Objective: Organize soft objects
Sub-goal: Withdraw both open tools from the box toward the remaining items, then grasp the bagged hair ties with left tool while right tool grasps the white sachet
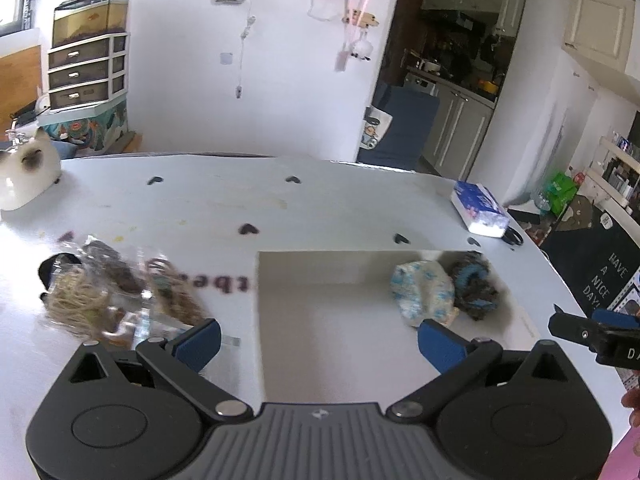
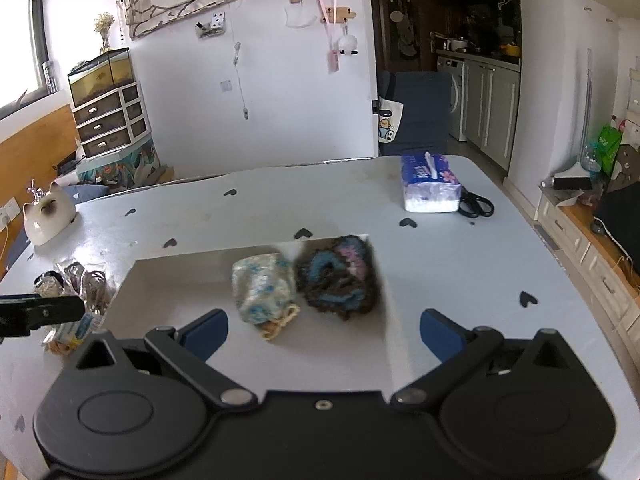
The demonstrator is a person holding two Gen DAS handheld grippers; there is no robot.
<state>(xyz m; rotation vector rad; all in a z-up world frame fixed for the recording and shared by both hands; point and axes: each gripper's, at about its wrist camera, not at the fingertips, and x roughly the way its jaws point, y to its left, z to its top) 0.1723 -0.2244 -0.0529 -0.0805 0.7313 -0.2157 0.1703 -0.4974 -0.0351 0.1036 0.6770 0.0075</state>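
Note:
A white sheet (image 1: 320,300) (image 2: 180,292) lies on the table. On it sit a rolled white-and-blue knit piece (image 1: 422,290) (image 2: 264,290) and, touching its right side, a dark knit roll with blue and pink (image 1: 476,284) (image 2: 340,276). Left of the sheet is a heap of clear bags with straw-coloured and brown soft items (image 1: 116,292) (image 2: 76,288). My left gripper (image 1: 318,340) hovers open over the sheet's near left part, empty. My right gripper (image 2: 324,330) is open and empty, just in front of the two rolls.
A blue tissue pack (image 1: 478,210) (image 2: 430,184) with black scissors (image 2: 476,204) beside it lies at the far right. A white cat figure (image 1: 26,170) (image 2: 48,212) stands at the far left. Table edge runs close on the right.

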